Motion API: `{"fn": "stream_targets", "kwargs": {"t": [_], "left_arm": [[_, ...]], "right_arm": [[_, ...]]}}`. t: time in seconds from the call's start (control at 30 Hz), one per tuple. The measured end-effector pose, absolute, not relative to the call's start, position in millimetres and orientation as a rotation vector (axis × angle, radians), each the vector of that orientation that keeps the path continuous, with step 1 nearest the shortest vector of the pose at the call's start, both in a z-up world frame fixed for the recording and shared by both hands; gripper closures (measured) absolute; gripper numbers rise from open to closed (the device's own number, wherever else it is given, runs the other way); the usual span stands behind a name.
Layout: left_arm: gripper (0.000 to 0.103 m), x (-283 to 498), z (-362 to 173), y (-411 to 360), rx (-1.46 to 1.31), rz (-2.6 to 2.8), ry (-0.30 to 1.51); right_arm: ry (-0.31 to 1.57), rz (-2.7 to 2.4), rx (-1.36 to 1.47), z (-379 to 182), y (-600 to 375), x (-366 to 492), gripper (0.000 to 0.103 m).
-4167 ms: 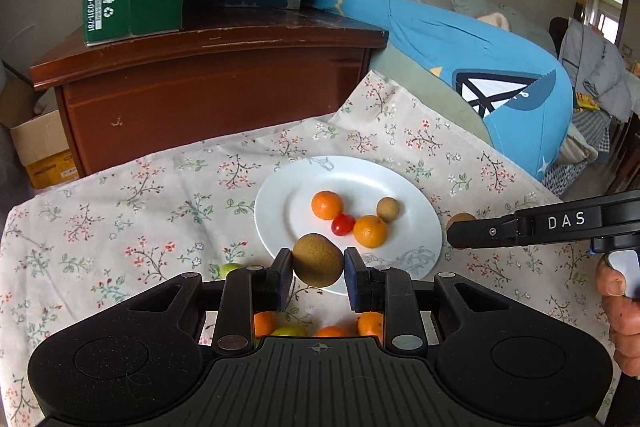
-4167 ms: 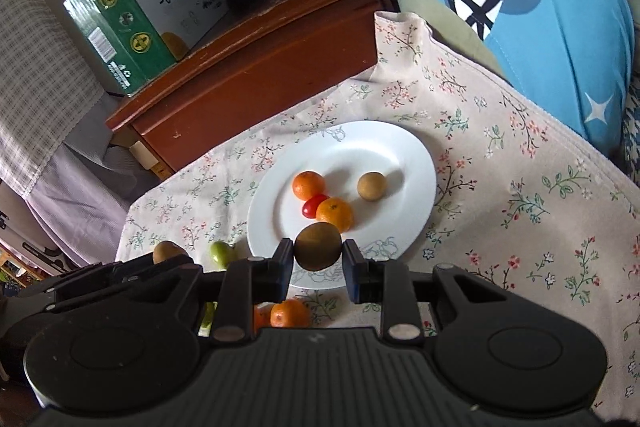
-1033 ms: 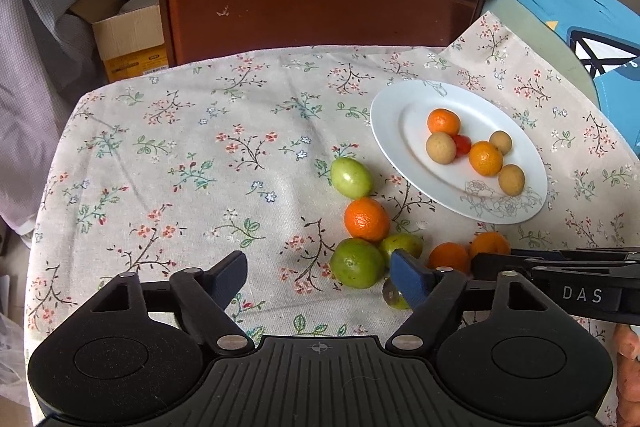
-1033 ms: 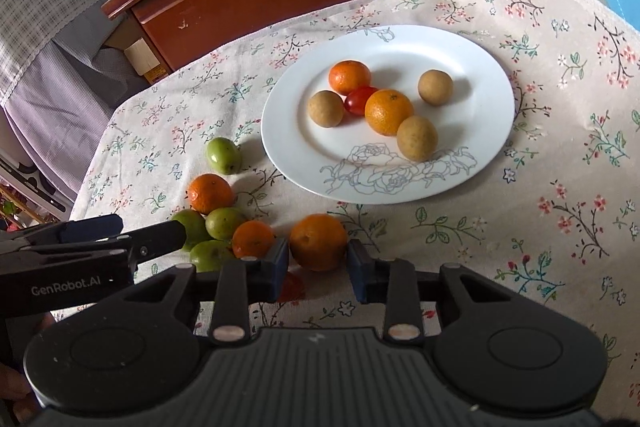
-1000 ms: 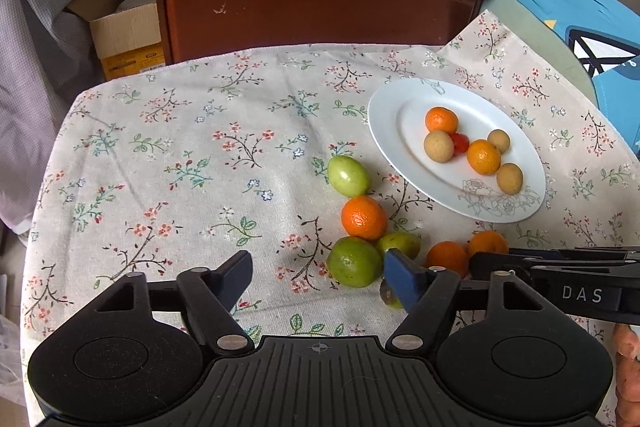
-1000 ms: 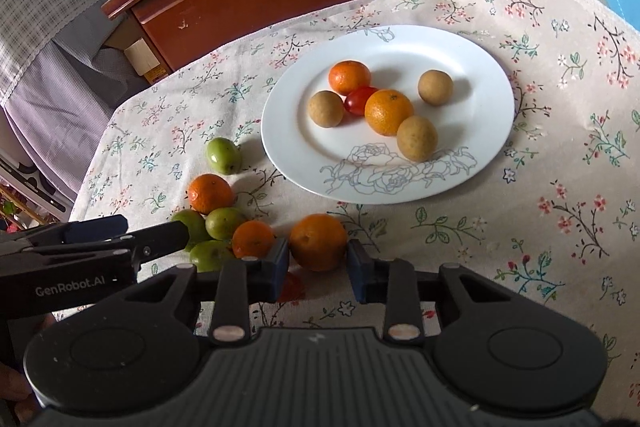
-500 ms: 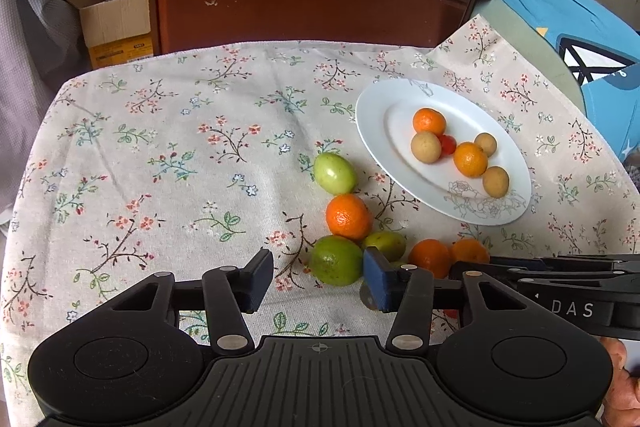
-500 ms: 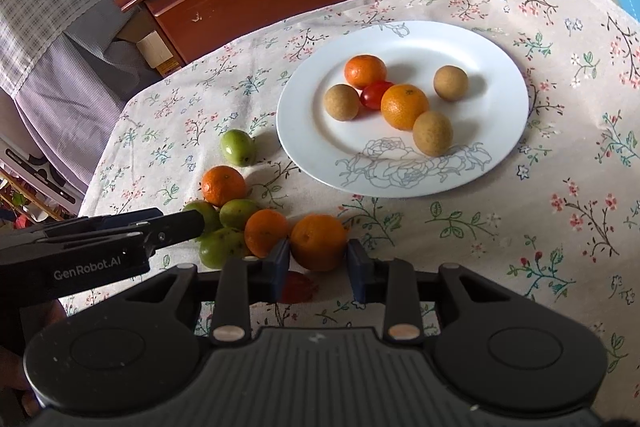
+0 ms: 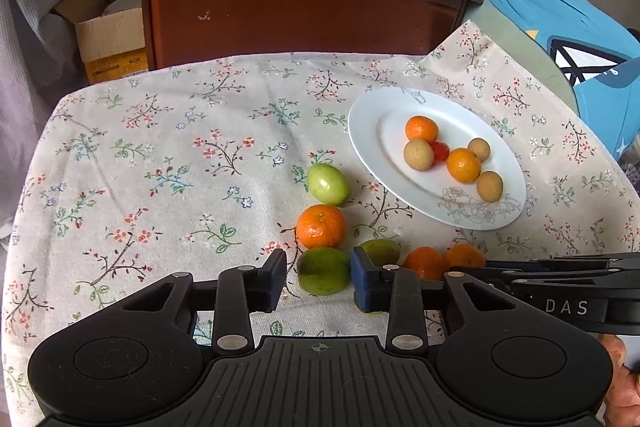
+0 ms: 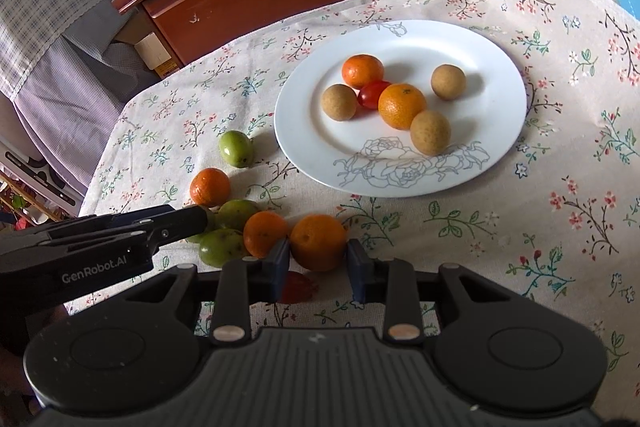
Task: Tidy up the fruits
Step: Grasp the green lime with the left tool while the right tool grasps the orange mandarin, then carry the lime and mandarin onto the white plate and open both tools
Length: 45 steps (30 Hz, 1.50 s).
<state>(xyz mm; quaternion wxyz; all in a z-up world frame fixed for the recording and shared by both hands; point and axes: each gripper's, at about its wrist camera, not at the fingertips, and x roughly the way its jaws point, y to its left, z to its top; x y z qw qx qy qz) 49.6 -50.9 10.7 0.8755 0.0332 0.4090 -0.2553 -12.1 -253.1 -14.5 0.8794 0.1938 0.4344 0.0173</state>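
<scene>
The left gripper (image 9: 319, 279) is straddling a round green lime-like fruit (image 9: 323, 270) lying on the flowered beige tablecloth (image 9: 168, 163); its jaws have just been closing. The right blue pad looks to be touching the fruit, while a thin gap is showing at the left pad, so a firm grip cannot be told.

The right gripper (image 10: 318, 261) is holding a round orange mandarin (image 10: 318, 241) narrowly between its blue pads, down at the cloth.

Loose fruit is crowding both tools. Just beyond the lime an orange tangerine (image 9: 320, 225) is sitting almost against it, and farther off a pale green oval fruit (image 9: 329, 184) is lying alone. To the lime's right a smaller green fruit (image 9: 380, 251) is pressing against the left gripper's right finger, and another orange fruit (image 10: 265, 233) is resting against the held mandarin on its left. A red cherry tomato (image 10: 296, 287) is lying half hidden under the right gripper's left finger.

The white oval plate with a grey flower drawing (image 10: 496, 39) is sitting farther away and to the right, carrying two orange fruits, three tan round fruits and a red tomato. Its near half is staying bare.

The left part of the cloth is lying open. Beyond the far edge a dark brown wooden cabinet (image 9: 304, 7) is standing with boxes on top.
</scene>
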Motion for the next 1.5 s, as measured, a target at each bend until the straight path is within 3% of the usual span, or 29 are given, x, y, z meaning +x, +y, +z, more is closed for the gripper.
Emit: {"fn": "stream_targets", "kwargs": {"t": [0.67,1.5], "left_arm": [[0.074,48.9,7.6,-48.0,0.044,-0.540,0.861],[0.074,37.2,54.6,-52.9,0.037,-0.546,0.683]], "right_arm": [[0.906,0.044,0.402,-12.1,-252.6,-11.2,0.072],[0.754,0.065,0.457,31.9,-268.2,-14.8,0.072]]}}
